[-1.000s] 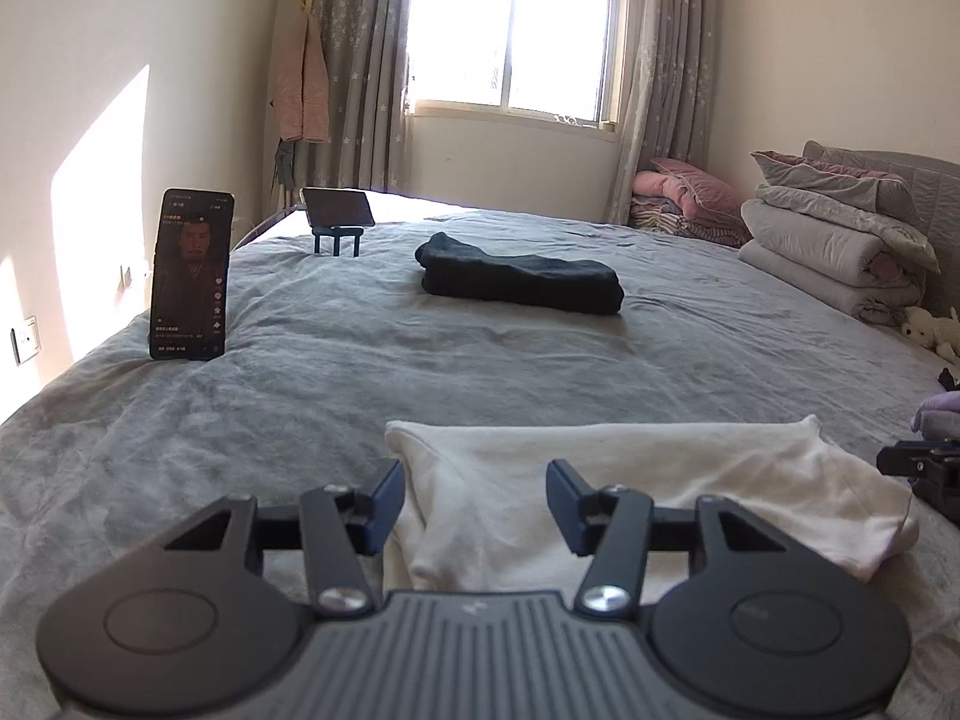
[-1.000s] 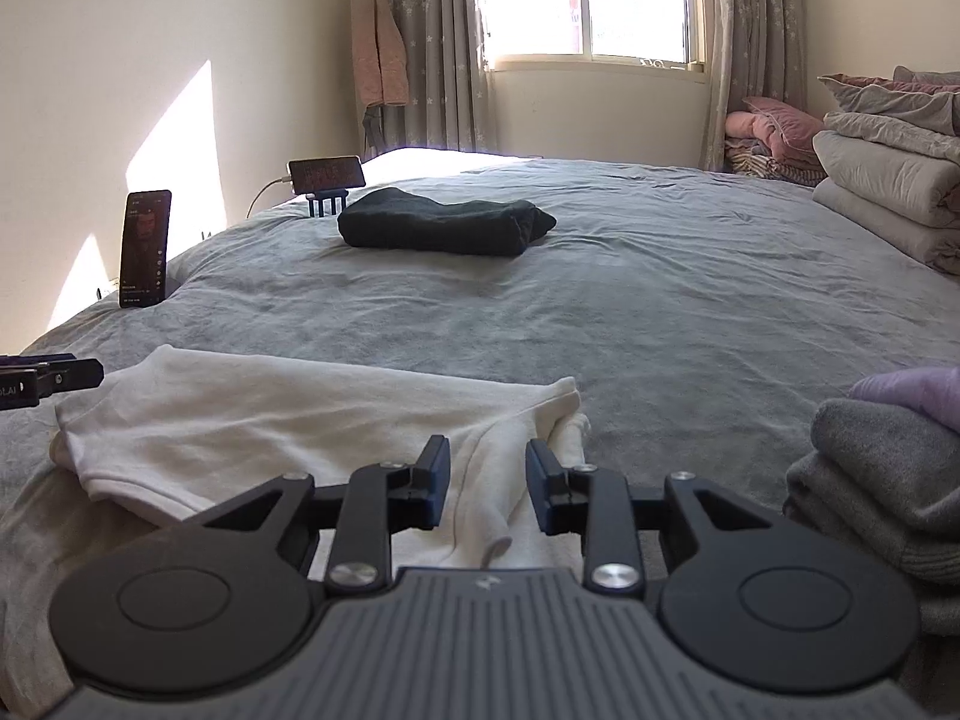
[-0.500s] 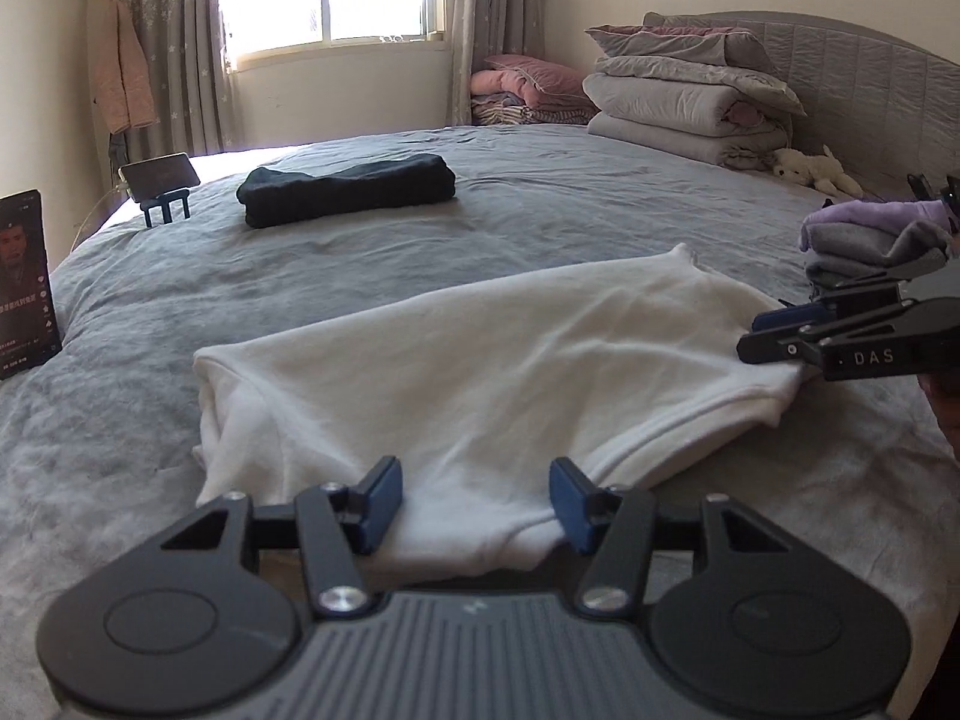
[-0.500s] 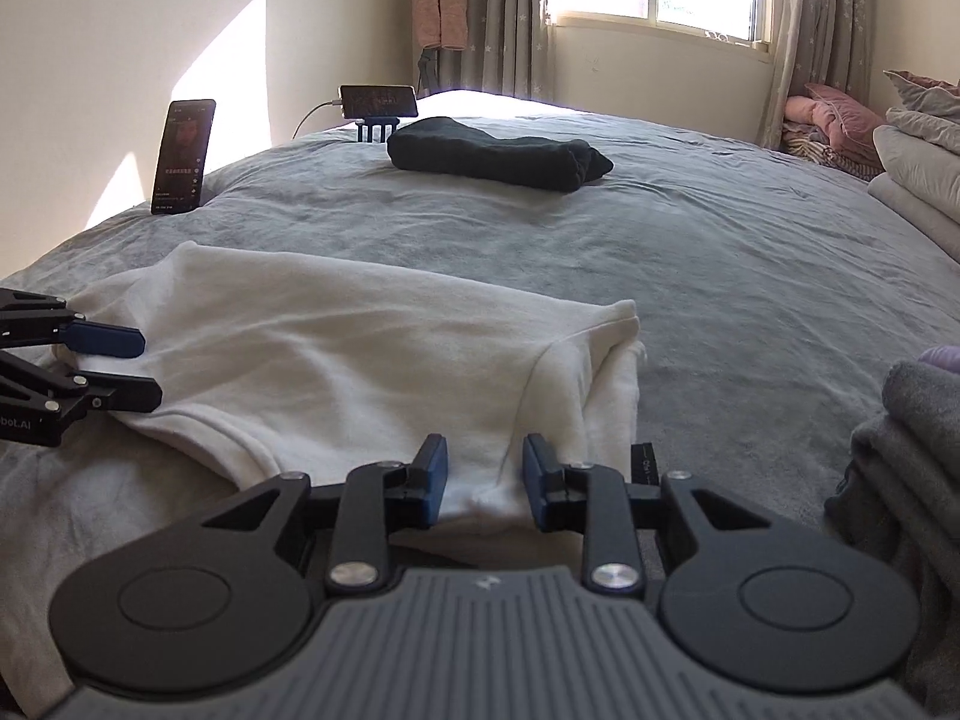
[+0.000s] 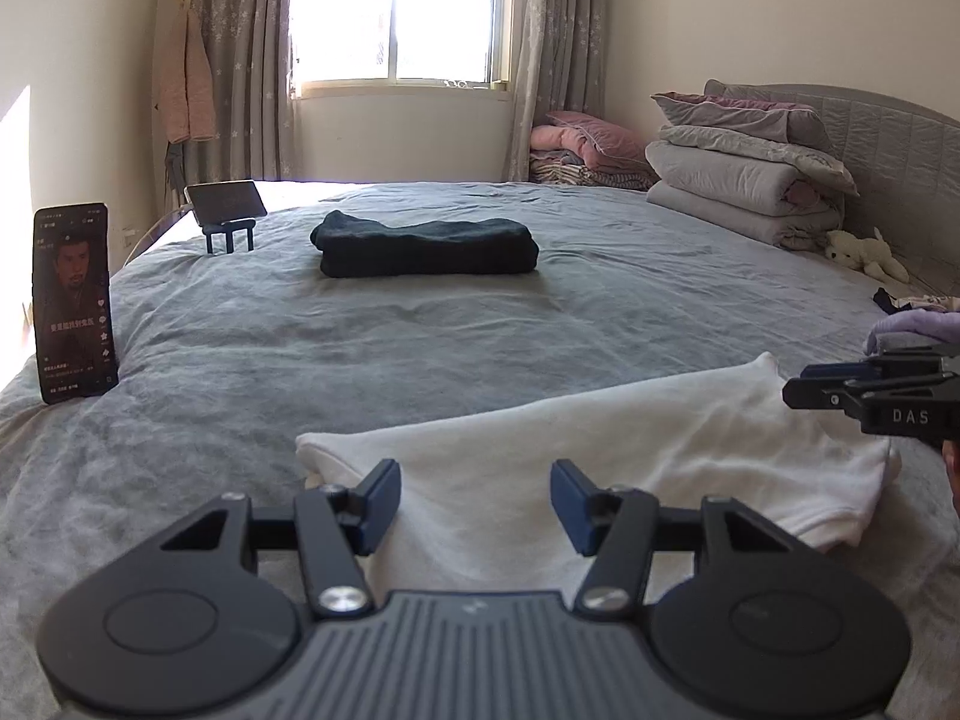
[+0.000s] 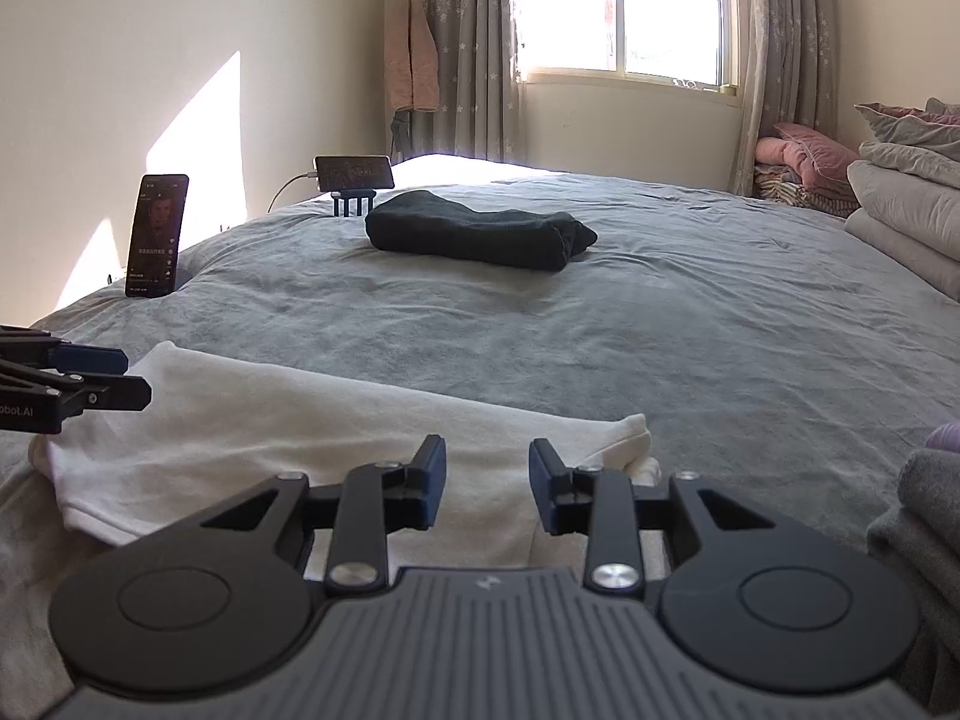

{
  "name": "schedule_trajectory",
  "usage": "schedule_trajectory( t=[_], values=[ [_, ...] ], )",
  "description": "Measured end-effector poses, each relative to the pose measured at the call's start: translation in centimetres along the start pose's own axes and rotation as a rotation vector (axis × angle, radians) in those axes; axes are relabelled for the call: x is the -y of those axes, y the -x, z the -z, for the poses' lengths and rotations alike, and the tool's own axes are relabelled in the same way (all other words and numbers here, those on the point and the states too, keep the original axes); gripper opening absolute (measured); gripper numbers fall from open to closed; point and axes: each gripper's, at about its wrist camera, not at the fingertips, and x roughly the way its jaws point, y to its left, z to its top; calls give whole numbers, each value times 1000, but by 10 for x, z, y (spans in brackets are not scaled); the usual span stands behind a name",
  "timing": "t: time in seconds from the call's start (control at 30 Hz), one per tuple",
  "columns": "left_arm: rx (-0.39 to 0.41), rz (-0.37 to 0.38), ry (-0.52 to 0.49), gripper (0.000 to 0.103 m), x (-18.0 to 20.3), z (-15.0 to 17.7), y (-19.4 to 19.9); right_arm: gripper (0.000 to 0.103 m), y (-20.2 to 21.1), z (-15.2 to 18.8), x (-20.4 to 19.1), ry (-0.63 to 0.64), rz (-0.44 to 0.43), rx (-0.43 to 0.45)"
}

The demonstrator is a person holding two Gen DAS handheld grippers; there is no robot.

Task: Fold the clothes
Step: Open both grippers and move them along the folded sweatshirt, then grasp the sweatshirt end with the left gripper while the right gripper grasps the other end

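This is a bedroom in a home. A wide bed (image 5: 600, 312) under a grey cover fills the room ahead of the tongs, with a grey padded headboard (image 5: 888, 138) far off to their right. Folded quilts (image 5: 744, 180) and pink pillows (image 5: 588, 138) are stacked against it, and a small white plush toy (image 5: 864, 255) lies beside them. Straight ahead, star-patterned curtains (image 5: 540, 60) frame a sunlit window (image 5: 393, 9), and a pink jacket (image 5: 186, 84) hangs to its left. A phone (image 5: 75, 303) stands upright at the bed's left edge.
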Motion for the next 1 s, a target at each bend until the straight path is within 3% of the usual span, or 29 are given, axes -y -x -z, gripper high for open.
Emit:
schedule_trajectory(
  t=[0.23, 0.63, 0.7, 0.8, 1.0],
  values=[
    [-72, -10, -41, 57, -2, 13, -18, 33, -28, 14, 13, 4, 11, -85],
    [-68, 26, -44, 57, -17, 19, 14, 33, -6, 21, 24, 15, 18, -80],
    [-68, 5, -36, 64, -19, 20, 20, 37, -3, 20, 23, 10, 25, -74],
    [-85, -10, 16, 66, -30, 22, 25, 46, 3, 18, 21, 3, 47, -59],
    [-130, 30, 201, 65, -56, 24, 29, 46, 8, 12, 17, -31, 49, -9]
  ],
)
